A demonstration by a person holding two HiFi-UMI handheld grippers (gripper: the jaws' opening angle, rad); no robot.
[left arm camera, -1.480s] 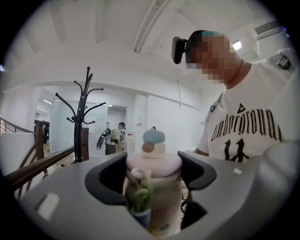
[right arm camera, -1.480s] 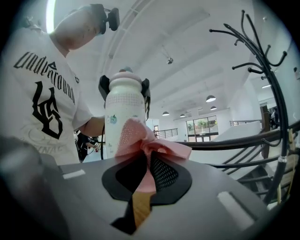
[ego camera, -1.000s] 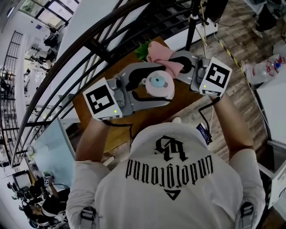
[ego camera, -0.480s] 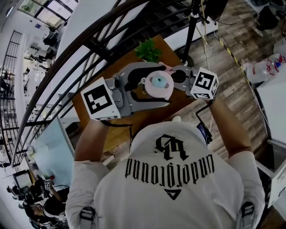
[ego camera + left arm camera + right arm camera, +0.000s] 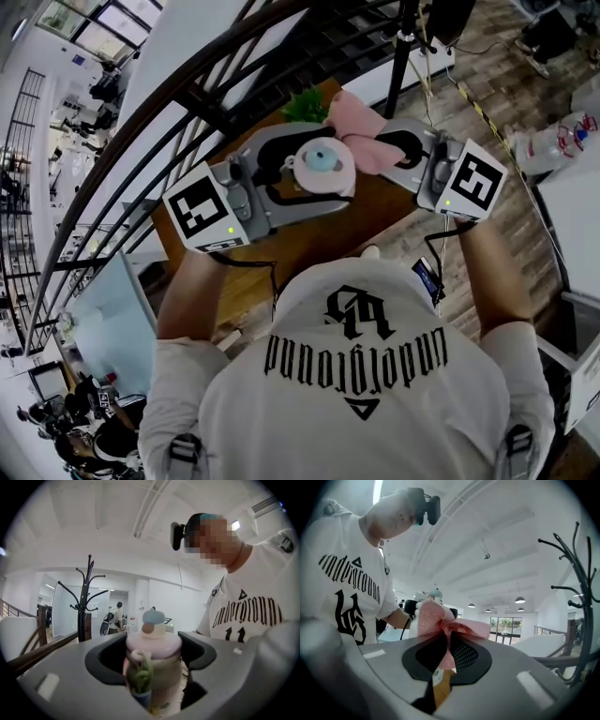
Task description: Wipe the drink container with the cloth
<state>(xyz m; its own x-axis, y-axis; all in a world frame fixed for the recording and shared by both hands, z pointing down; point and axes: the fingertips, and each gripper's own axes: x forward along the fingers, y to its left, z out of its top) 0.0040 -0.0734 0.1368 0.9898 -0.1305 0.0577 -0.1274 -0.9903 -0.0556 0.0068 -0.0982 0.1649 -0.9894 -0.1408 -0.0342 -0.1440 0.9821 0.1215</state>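
1. Step in hand: the drink container (image 5: 322, 165) was held clear of the wooden table (image 5: 309, 239), with its pink lid turned toward the head camera. It was clamped at its sides between the two jaws of the left gripper (image 5: 302, 178).
2. The pink cloth (image 5: 358, 129) was pinched in the right gripper (image 5: 382, 150). The jaws were closed on a bunched fold, and the loose part fanned out beyond the tips.
3. The wiping itself was judged to be under way or about to begin. The cloth lay just beside the container on its far side (actual contact could not be confirmed in any view).
4. The next move was judged to call for two things. The fanned part of the cloth would have to be pressed against the container's wall and drawn across it, while the left clamp was kept firm. Since the left jaws covered part of the sides, the container would probably have to be turned or re-gripped for full coverage.
5. Only the head view showed both grippers together, and a green plant (image 5: 305, 103) at the table's far edge.
6. Only the left gripper view showed the container's side: a pale body, a green strap loop (image 5: 140, 672) and a blue cap knob.
7. Only the right gripper view showed the cloth's mesh weave and the fold nipped between the jaws. There the container's cap was glimpsed just behind the cloth.
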